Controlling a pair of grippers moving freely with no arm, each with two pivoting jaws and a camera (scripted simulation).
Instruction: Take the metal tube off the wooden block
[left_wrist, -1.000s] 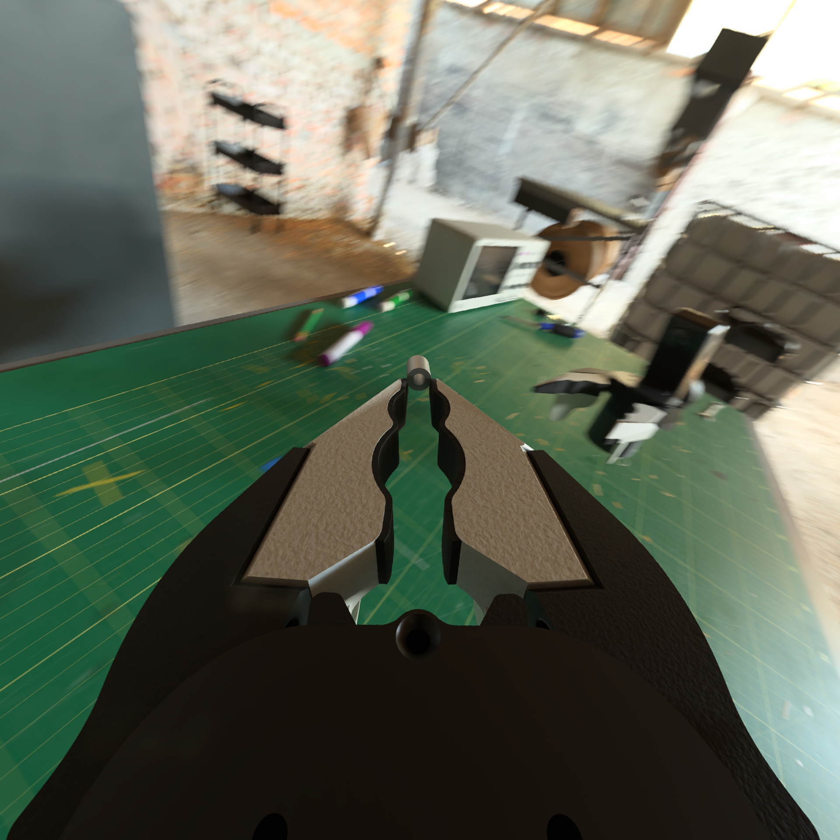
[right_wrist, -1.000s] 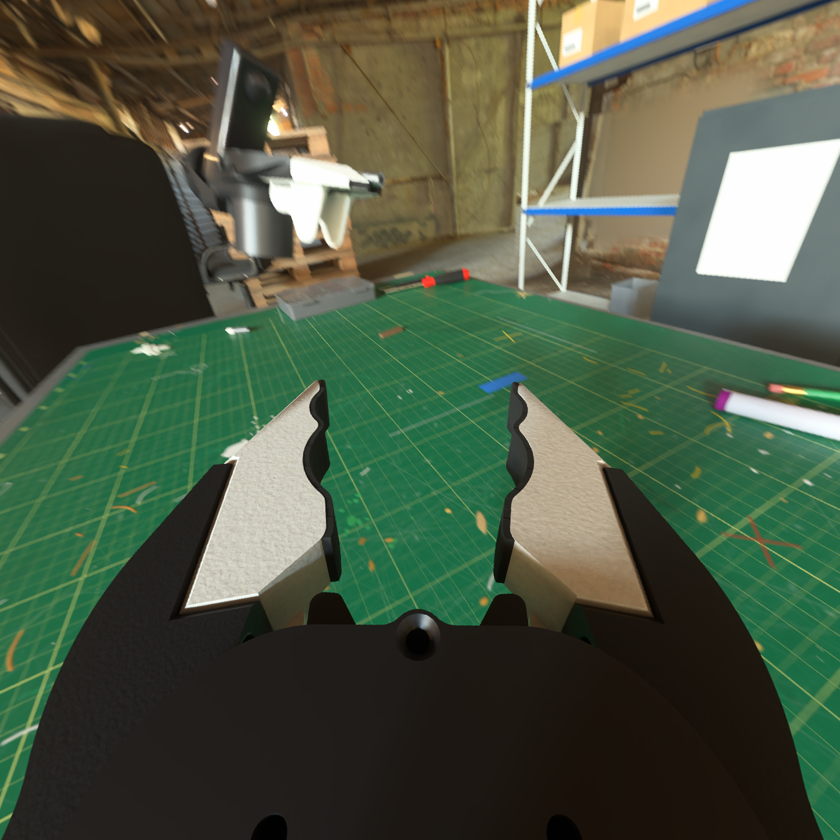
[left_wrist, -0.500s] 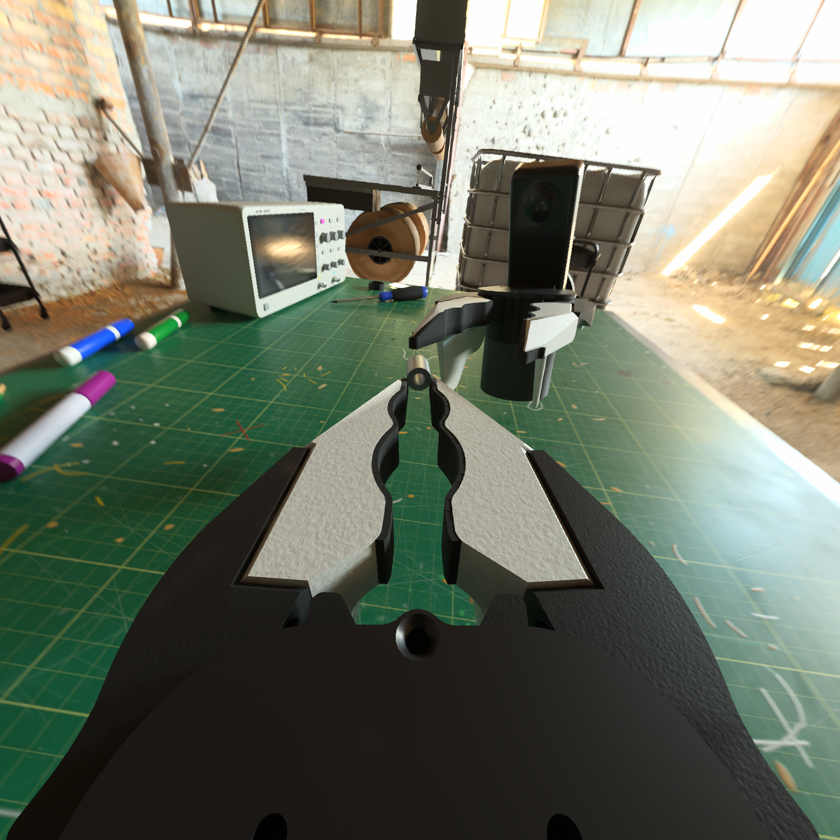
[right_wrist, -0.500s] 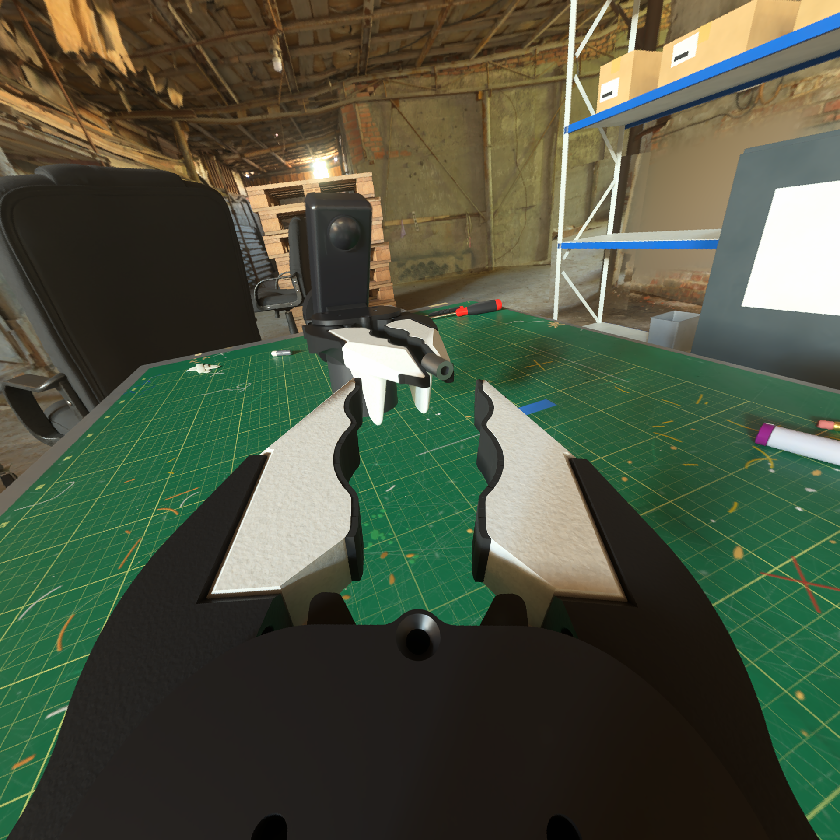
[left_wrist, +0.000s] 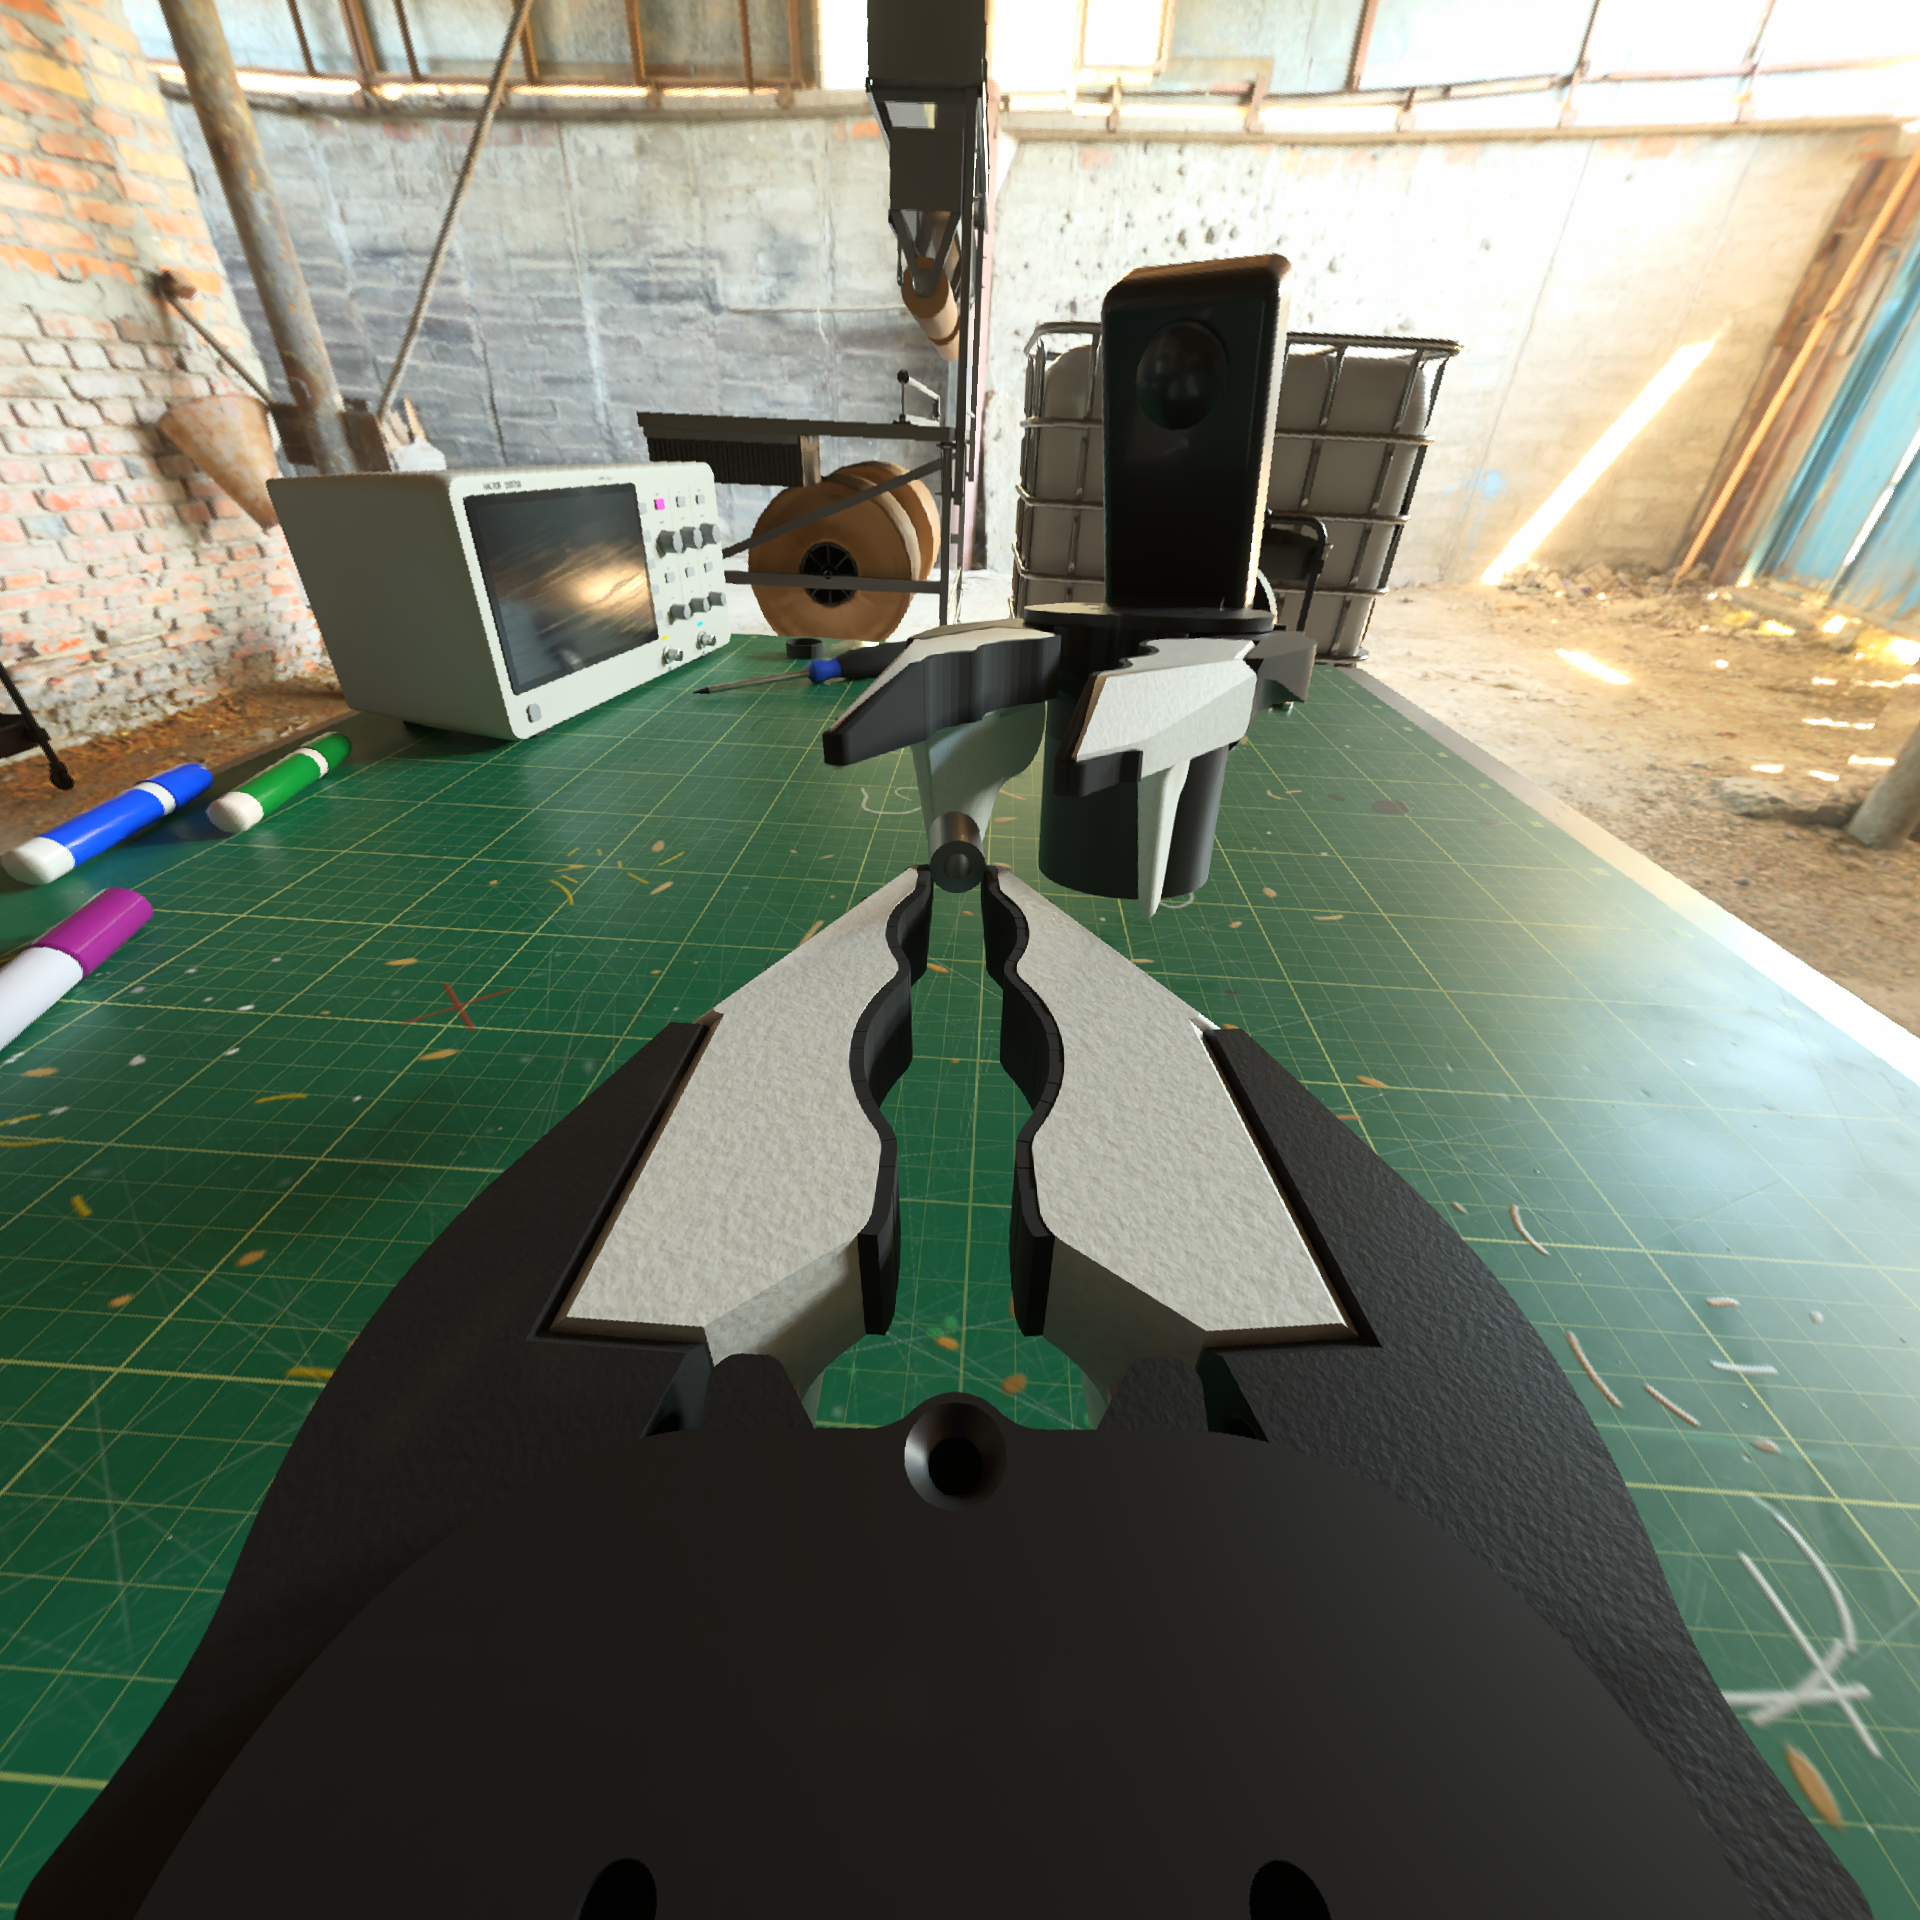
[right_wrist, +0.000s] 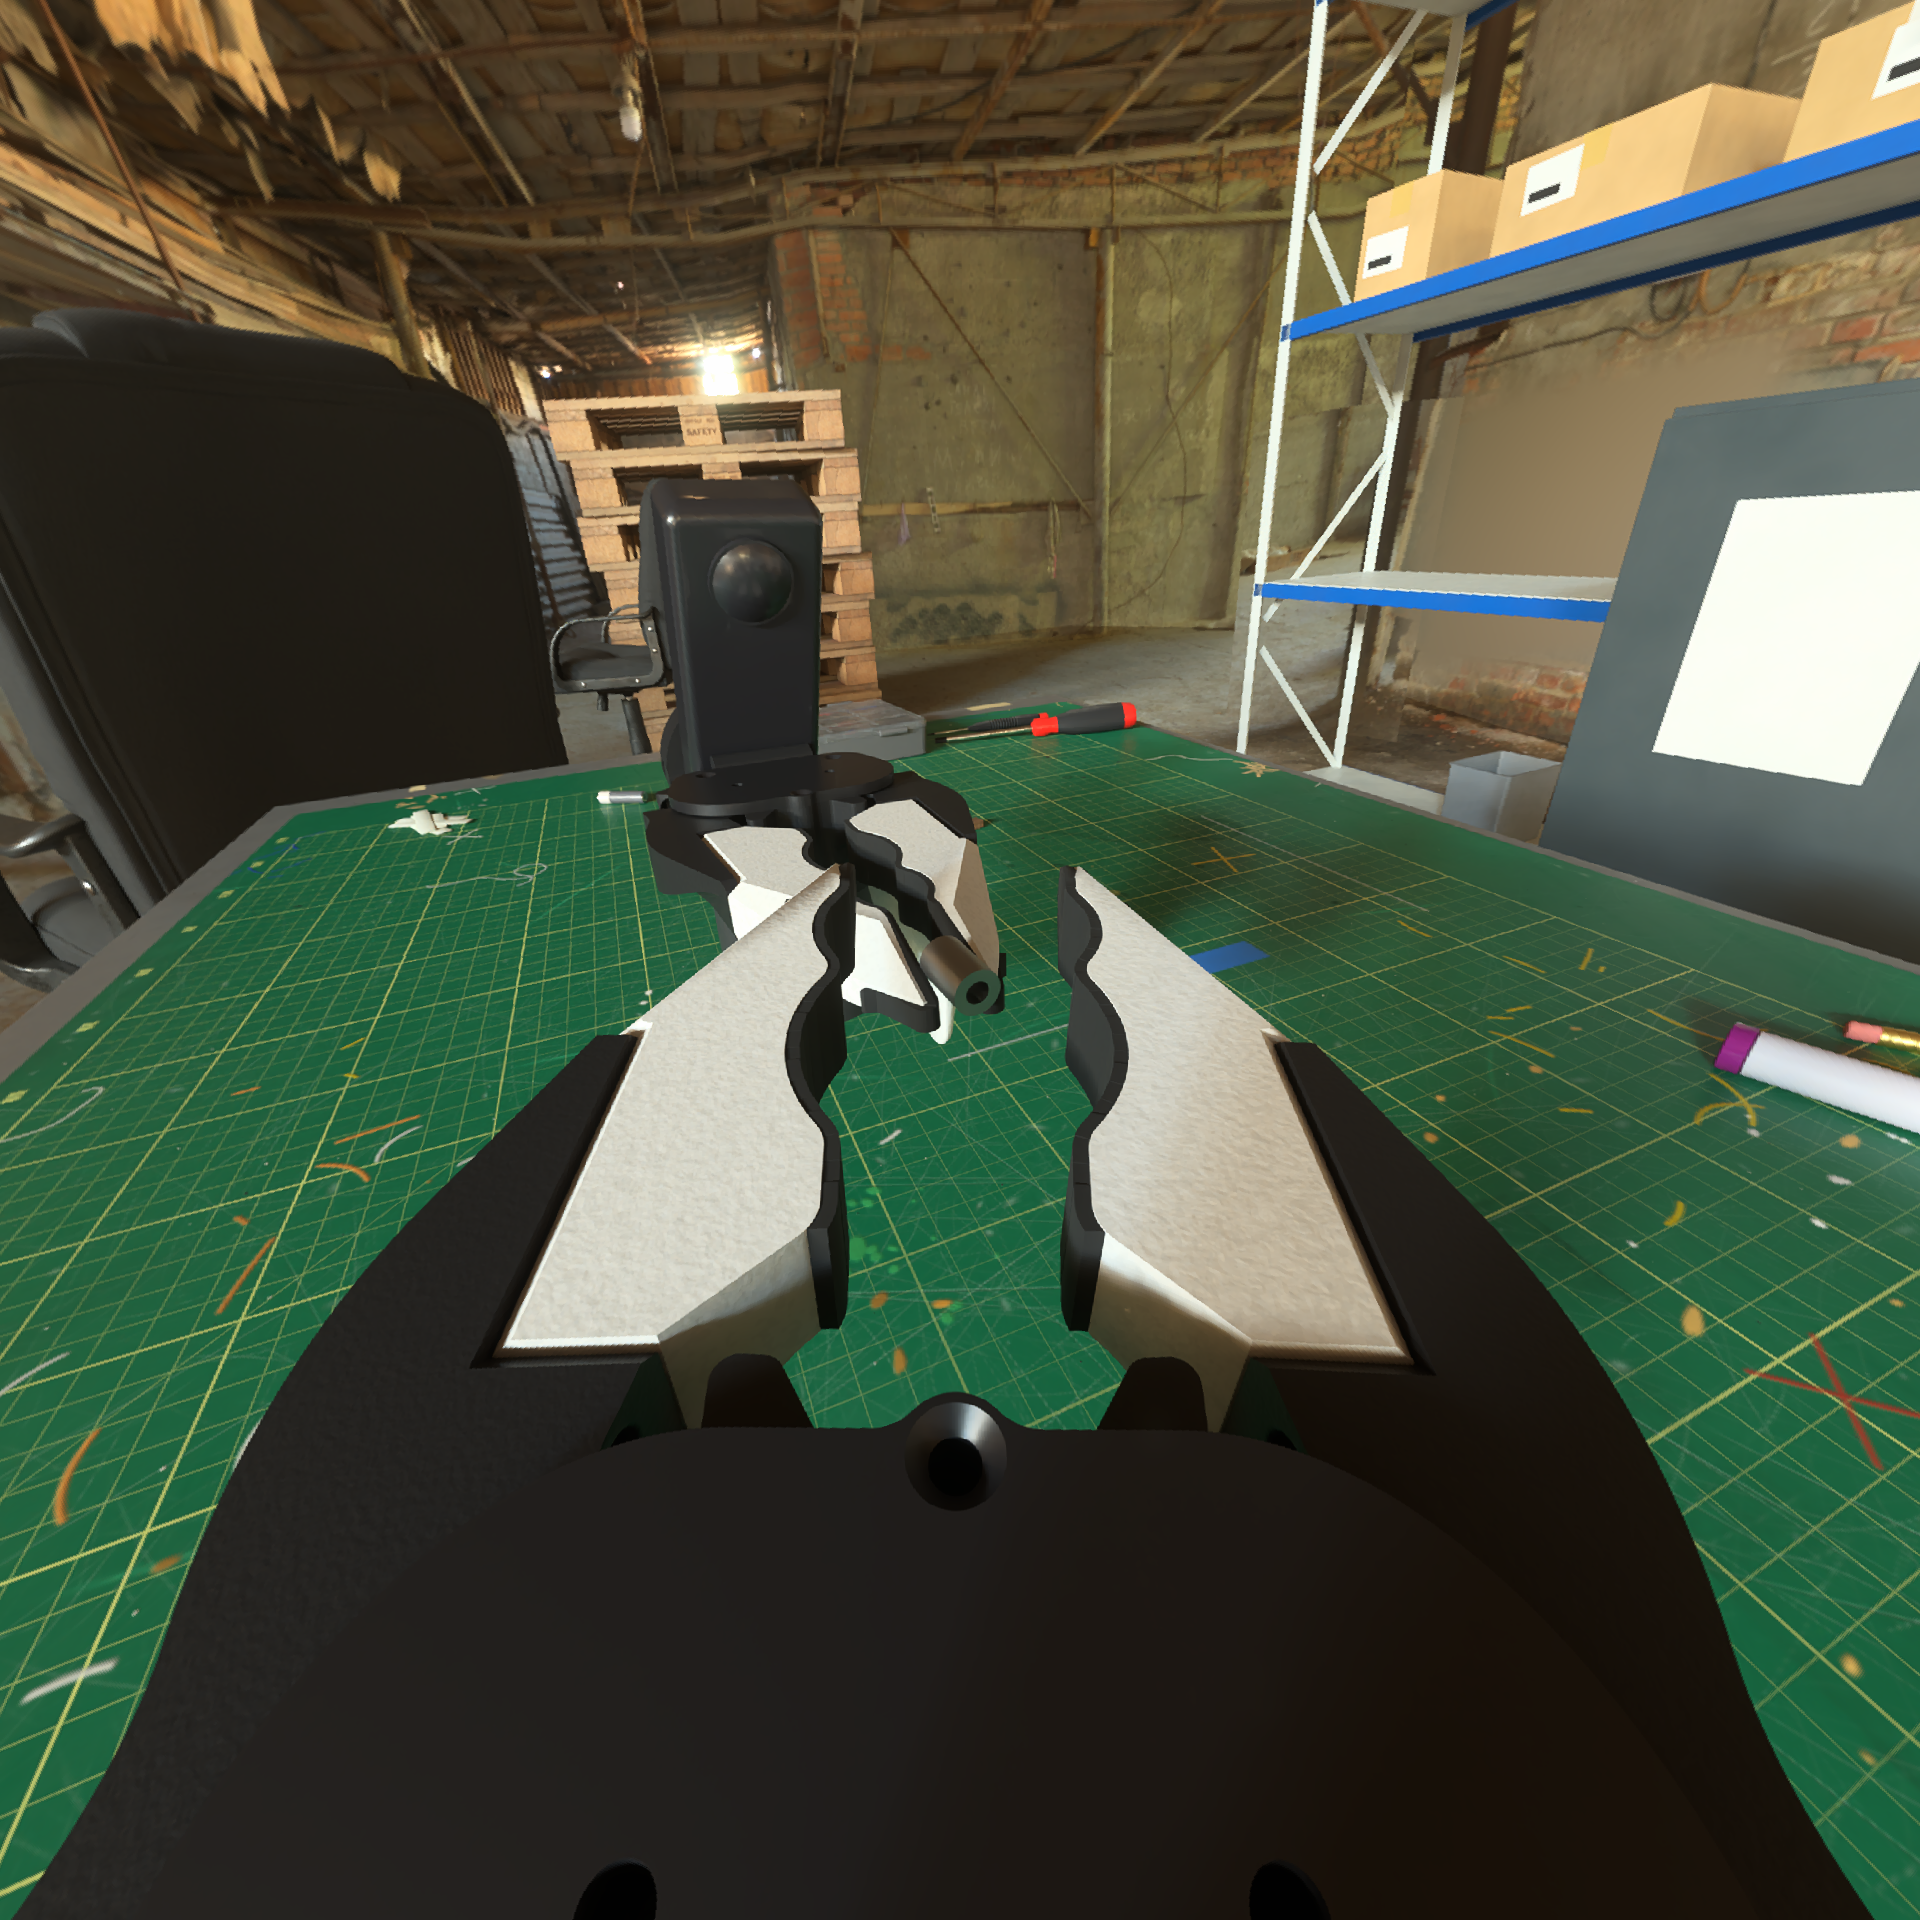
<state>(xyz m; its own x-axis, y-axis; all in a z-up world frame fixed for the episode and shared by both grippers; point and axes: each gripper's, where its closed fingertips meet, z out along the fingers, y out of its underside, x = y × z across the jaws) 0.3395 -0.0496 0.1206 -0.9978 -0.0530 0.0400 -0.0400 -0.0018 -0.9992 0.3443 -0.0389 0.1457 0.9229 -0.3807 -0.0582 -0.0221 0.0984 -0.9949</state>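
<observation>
My left gripper (left_wrist: 956, 883) is shut on a short metal tube (left_wrist: 956, 860), pinched at the fingertips and pointing forward above the green mat. My right gripper (right_wrist: 956, 883) is open and empty. The two grippers face each other, close together. In the right wrist view the tube (right_wrist: 961, 971) sticks out of the left gripper (right_wrist: 925, 940) toward the gap between my right fingers, just short of it. In the left wrist view the right gripper (left_wrist: 961, 758) hangs open just beyond and above the tube's far end. No wooden block is in view.
An oscilloscope (left_wrist: 499, 592) stands at the mat's far left corner, with a screwdriver (left_wrist: 831, 670) beside it. Markers (left_wrist: 104, 821) lie at the left edge. A red-handled screwdriver (right_wrist: 1070, 719), a purple-capped marker (right_wrist: 1808, 1070), a black chair (right_wrist: 260, 582) and a grey board (right_wrist: 1766, 644) surround the mat.
Both grippers have swung round to face each other and have closed the distance. The right jaws have narrowed but stay open. The left gripper has kept the tube throughout.
</observation>
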